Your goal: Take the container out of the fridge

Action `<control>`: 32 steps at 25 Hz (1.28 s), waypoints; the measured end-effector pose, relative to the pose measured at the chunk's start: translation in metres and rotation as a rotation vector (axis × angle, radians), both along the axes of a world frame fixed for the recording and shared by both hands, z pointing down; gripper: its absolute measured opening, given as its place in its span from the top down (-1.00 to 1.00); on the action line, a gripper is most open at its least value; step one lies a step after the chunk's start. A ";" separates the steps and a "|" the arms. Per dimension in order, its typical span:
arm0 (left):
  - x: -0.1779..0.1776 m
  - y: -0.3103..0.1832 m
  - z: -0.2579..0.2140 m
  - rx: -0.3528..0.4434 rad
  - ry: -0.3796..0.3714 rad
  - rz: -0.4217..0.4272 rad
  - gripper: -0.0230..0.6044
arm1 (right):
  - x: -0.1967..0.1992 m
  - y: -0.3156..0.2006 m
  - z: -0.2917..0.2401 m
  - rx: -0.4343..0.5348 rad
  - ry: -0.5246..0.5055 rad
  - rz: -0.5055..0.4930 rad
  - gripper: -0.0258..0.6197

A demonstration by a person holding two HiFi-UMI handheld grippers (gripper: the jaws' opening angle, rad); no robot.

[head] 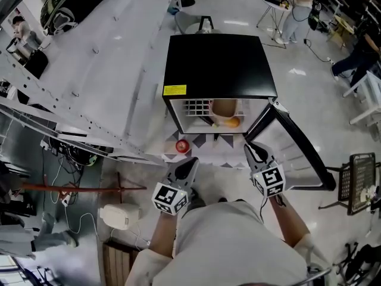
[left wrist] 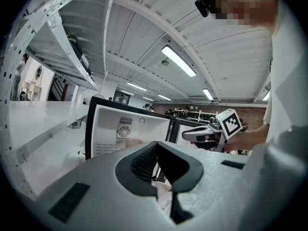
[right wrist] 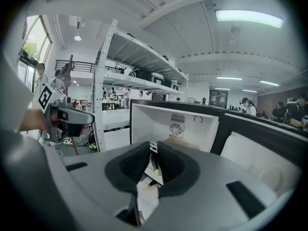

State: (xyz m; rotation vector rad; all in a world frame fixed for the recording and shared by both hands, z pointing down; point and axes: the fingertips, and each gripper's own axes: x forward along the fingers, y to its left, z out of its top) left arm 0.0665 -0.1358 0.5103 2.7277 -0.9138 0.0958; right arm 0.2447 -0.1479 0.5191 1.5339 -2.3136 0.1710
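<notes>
As the fridge door (head: 303,151) stands open, left tongs (head: 189,164) are closed, right tongs (head: 254,151) barely parted, empty.

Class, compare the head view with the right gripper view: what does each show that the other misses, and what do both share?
Head view only: the yellow label on the fridge top, a red round thing on the surface in front, and an orange item inside.
Right gripper view only: the round fan vent in the back wall and the ceiling light.
Both: the open fridge, its door swung right, the tan container on the rack, and the left gripper.
</notes>
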 end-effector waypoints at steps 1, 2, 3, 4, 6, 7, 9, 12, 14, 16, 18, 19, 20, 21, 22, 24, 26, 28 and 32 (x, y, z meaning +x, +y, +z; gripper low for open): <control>-0.001 -0.003 0.000 -0.001 0.005 0.005 0.91 | -0.001 -0.005 0.001 -0.001 0.012 0.002 0.74; -0.002 -0.006 0.000 -0.002 0.008 0.010 0.91 | -0.003 -0.011 0.003 -0.002 0.022 0.004 0.71; -0.003 -0.009 0.000 -0.003 0.011 0.013 0.91 | -0.005 -0.016 0.004 -0.004 0.031 0.005 0.69; -0.006 -0.011 0.001 -0.004 0.013 0.016 0.91 | -0.007 -0.021 0.006 -0.006 0.041 0.007 0.65; -0.011 -0.015 0.005 -0.010 0.015 0.018 0.91 | -0.011 -0.032 0.010 -0.003 0.062 0.009 0.57; -0.014 -0.016 0.007 -0.013 0.017 0.016 0.91 | -0.013 -0.037 0.012 0.002 0.076 0.008 0.50; -0.018 -0.019 0.010 -0.018 0.020 0.012 0.91 | -0.017 -0.048 0.018 0.006 0.110 0.000 0.38; -0.025 -0.021 0.013 -0.027 0.024 0.007 0.91 | -0.029 -0.065 0.025 0.015 0.188 -0.030 0.28; -0.028 -0.022 0.014 -0.032 0.026 0.005 0.91 | -0.035 -0.077 0.034 0.012 0.256 -0.051 0.20; -0.032 -0.022 0.015 -0.035 0.028 0.000 0.91 | -0.038 -0.090 0.044 0.012 0.325 -0.059 0.14; -0.036 -0.022 0.015 -0.039 0.029 -0.007 0.91 | -0.037 -0.102 0.051 0.012 0.379 -0.048 0.00; -0.039 -0.022 0.016 -0.041 0.029 -0.010 0.91 | -0.037 -0.107 0.055 0.008 0.398 -0.040 -0.08; -0.042 -0.022 0.016 -0.044 0.029 -0.014 0.91 | -0.037 -0.113 0.059 0.000 0.413 -0.033 -0.13; -0.044 -0.023 0.017 -0.046 0.030 -0.018 0.91 | -0.036 -0.118 0.064 -0.010 0.429 -0.028 -0.16; -0.046 -0.023 0.018 -0.049 0.031 -0.021 0.91 | -0.036 -0.124 0.070 -0.019 0.448 -0.026 -0.18; -0.049 -0.024 0.020 -0.054 0.037 -0.028 0.91 | -0.036 -0.135 0.083 -0.033 0.497 -0.037 -0.18; -0.052 -0.025 0.022 -0.057 0.042 -0.033 0.91 | -0.037 -0.144 0.099 -0.054 0.544 -0.062 -0.21; -0.057 -0.026 0.024 -0.066 0.041 -0.036 0.91 | -0.042 -0.151 0.117 -0.087 0.577 -0.089 -0.38; -0.065 -0.026 0.033 -0.088 0.034 -0.038 0.91 | -0.045 -0.163 0.150 -0.112 0.695 -0.121 -0.48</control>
